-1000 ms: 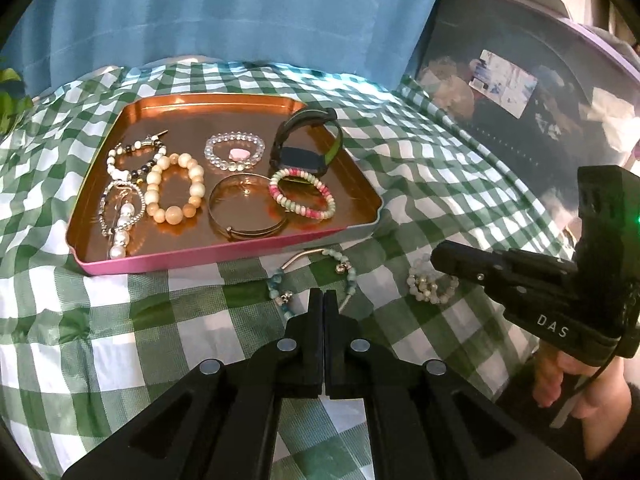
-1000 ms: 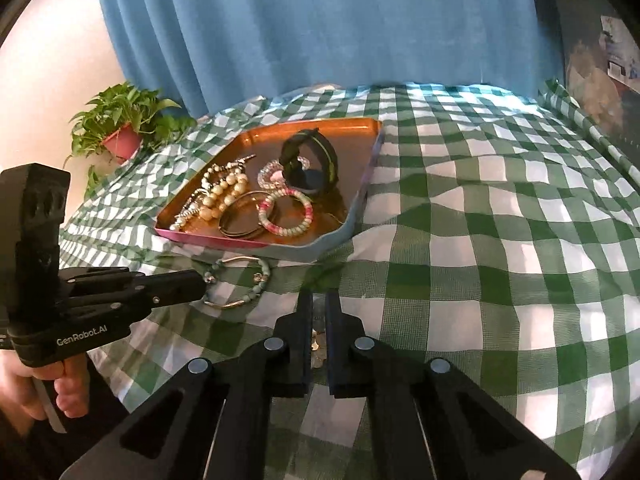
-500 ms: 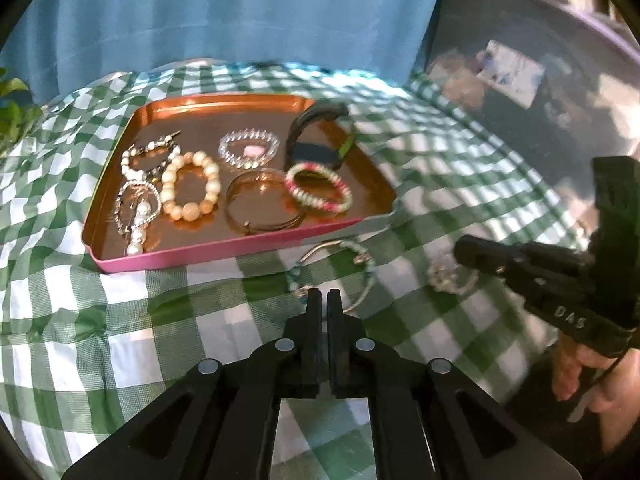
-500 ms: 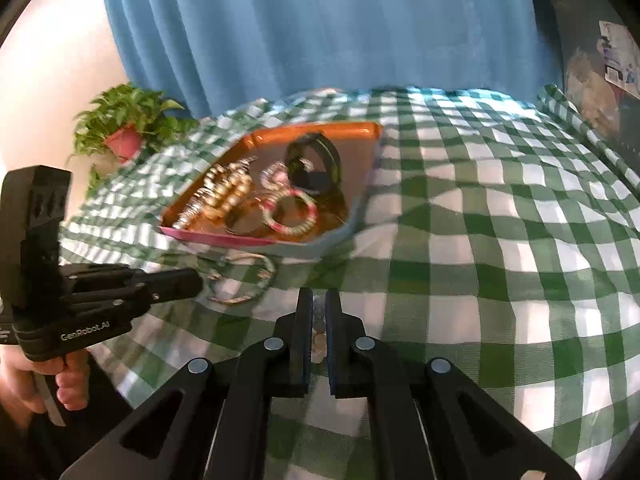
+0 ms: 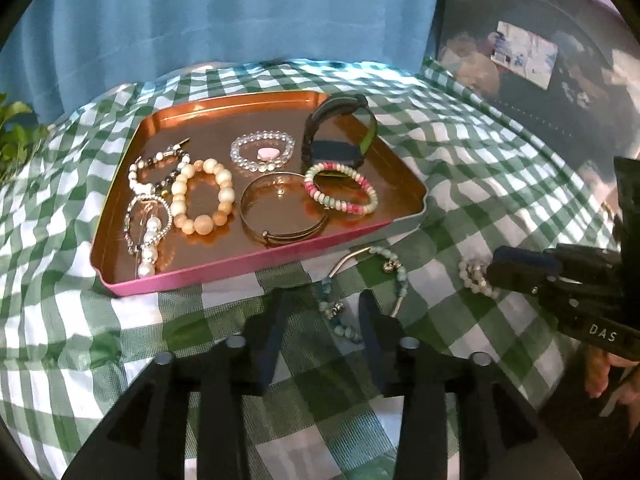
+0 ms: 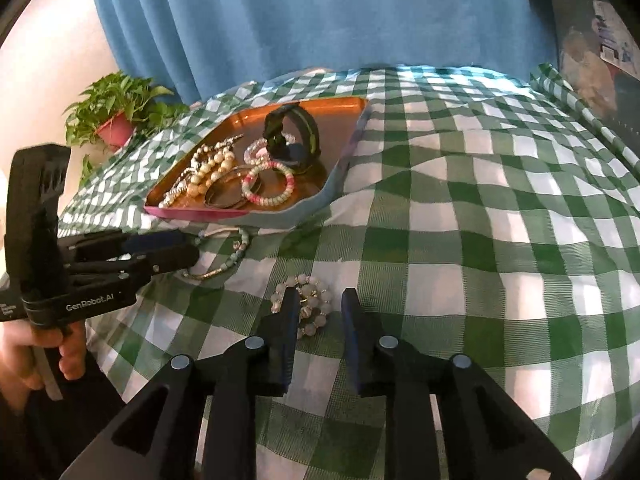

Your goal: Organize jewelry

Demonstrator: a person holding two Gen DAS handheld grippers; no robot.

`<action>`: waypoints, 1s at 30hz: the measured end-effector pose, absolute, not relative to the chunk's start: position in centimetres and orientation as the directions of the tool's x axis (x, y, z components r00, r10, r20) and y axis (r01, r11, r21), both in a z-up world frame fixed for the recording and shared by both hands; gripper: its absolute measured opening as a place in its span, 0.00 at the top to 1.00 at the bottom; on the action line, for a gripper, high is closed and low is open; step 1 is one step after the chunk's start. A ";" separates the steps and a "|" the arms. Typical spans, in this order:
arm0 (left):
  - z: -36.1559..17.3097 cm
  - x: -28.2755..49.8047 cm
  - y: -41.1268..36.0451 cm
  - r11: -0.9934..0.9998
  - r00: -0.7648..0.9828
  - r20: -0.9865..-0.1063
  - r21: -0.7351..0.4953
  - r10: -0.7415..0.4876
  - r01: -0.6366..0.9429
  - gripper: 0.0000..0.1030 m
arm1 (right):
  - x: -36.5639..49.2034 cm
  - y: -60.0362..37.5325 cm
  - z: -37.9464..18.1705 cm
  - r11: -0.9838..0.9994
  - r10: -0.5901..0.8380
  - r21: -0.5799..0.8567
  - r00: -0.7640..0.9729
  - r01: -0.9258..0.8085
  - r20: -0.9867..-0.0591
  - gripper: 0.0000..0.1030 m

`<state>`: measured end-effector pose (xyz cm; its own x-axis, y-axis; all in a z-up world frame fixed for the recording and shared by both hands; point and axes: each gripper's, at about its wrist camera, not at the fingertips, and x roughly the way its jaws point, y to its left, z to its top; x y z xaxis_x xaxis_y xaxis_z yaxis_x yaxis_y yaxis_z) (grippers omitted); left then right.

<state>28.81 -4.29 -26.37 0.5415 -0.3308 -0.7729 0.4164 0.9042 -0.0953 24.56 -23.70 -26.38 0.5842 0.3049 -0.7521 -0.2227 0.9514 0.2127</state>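
A copper tray [image 5: 256,268] with a pink rim holds several bracelets and a black watch [image 5: 340,132]. On the checked cloth in front of it lies a turquoise bead bracelet [image 5: 394,266]. My left gripper [image 5: 324,314] has its jaws opening, one end of that bracelet between the fingertips and no pad pressing on it. To the right lies a white bead bracelet [image 6: 314,300]. My right gripper [image 6: 320,310] hangs over it with jaws opening and beads in the gap, untouched. Each view shows the other gripper from the side: the right gripper [image 5: 500,264] and the left gripper [image 6: 192,254].
A green-and-white checked cloth [image 6: 480,240] covers the soft surface. A blue curtain [image 6: 320,20] hangs behind. A potted plant [image 6: 116,120] stands at the far left, a dark plastic bin [image 5: 540,80] at the far right. A person's hands [image 6: 24,344] hold both handles.
Both pairs of jaws were shut together and now stand apart. The left gripper has tilted closer to the turquoise bracelet; the white bracelet now shows between the right fingers.
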 end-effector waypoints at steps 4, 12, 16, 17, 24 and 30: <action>-26.5 28.7 -4.7 0.911 0.573 -0.768 -0.033 -0.285 0.410 0.58 | 24.7 -23.2 -26.4 0.951 0.301 0.193 0.582 -0.242 -0.755 0.75; -26.6 29.1 -4.4 0.910 0.553 -0.753 -0.148 -0.358 0.388 0.89 | 24.9 -20.4 -26.6 0.953 0.214 0.034 0.594 -0.300 -0.776 0.96; -25.9 28.9 -3.2 0.876 0.511 -0.720 -0.305 -0.469 0.374 0.89 | 24.2 -20.5 -25.9 0.951 0.256 0.080 0.618 -0.298 -0.744 0.96; -25.3 28.5 -3.3 0.876 0.521 -0.714 -0.297 -0.468 0.380 0.89 | 24.0 -20.5 -25.3 0.951 0.258 0.076 0.632 -0.299 -0.731 0.96; -22.7 25.5 -3.3 0.848 0.530 -0.673 -0.316 -0.516 0.425 0.89 | 22.1 -20.1 -21.4 0.955 0.264 0.083 0.693 -0.284 -0.670 0.96; -19.6 22.9 -1.6 0.887 0.611 -0.650 -0.253 -0.452 0.387 0.89 | 20.4 -19.0 -18.3 0.953 0.270 0.072 0.720 -0.293 -0.639 0.96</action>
